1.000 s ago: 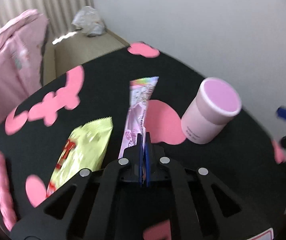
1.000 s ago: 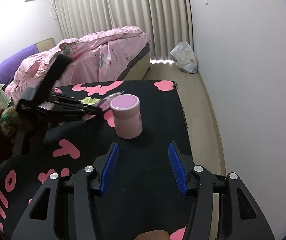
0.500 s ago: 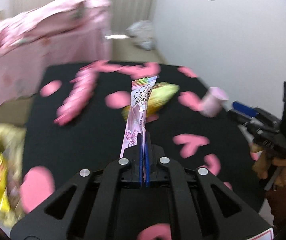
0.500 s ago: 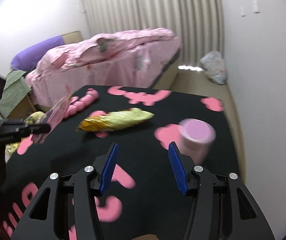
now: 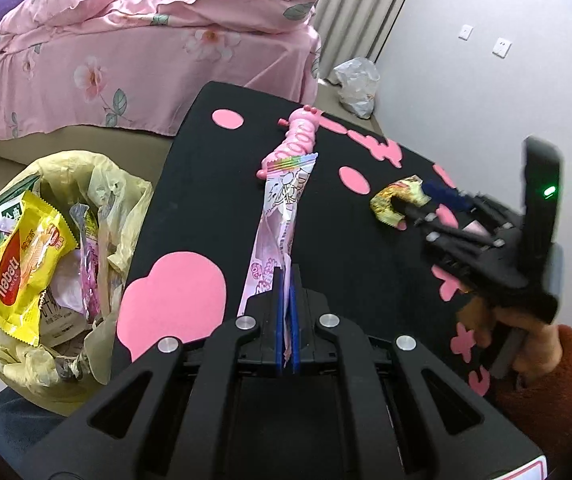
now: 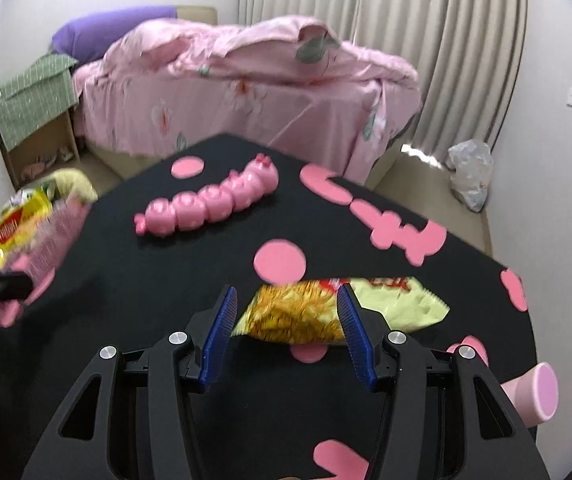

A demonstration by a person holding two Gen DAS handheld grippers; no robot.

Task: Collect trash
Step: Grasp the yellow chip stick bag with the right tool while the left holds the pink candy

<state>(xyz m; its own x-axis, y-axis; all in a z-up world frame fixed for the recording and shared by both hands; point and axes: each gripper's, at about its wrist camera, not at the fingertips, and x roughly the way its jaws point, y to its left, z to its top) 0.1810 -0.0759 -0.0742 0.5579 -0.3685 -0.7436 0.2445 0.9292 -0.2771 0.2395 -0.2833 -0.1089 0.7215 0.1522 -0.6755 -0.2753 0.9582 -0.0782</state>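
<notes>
My left gripper (image 5: 285,280) is shut on the lower end of a long pink wrapper (image 5: 282,212), which stands up over the black table (image 5: 206,184). To its left, beside the table, a bin lined with a yellow bag (image 5: 122,184) holds several wrappers. My right gripper (image 6: 284,296) is open. The crumpled end of a yellow-green snack packet (image 6: 389,304) lies between its blue fingers, and the pads are not pressing on it. In the left wrist view the right gripper (image 5: 421,200) is at that packet (image 5: 389,200). At the left edge of the right wrist view are the left gripper (image 6: 26,280) and its wrapper (image 6: 54,236).
A pink caterpillar toy (image 6: 214,200) lies on the far part of the table (image 6: 126,280). A pink cup (image 6: 533,392) is at the right edge, near my right gripper. A bed with a pink cover (image 5: 146,40) stands behind, and a white plastic bag (image 6: 469,172) lies on the floor.
My left gripper has swung left with the pink wrapper, bringing the bin into view. My right gripper has moved from the pink cup to the snack packet.
</notes>
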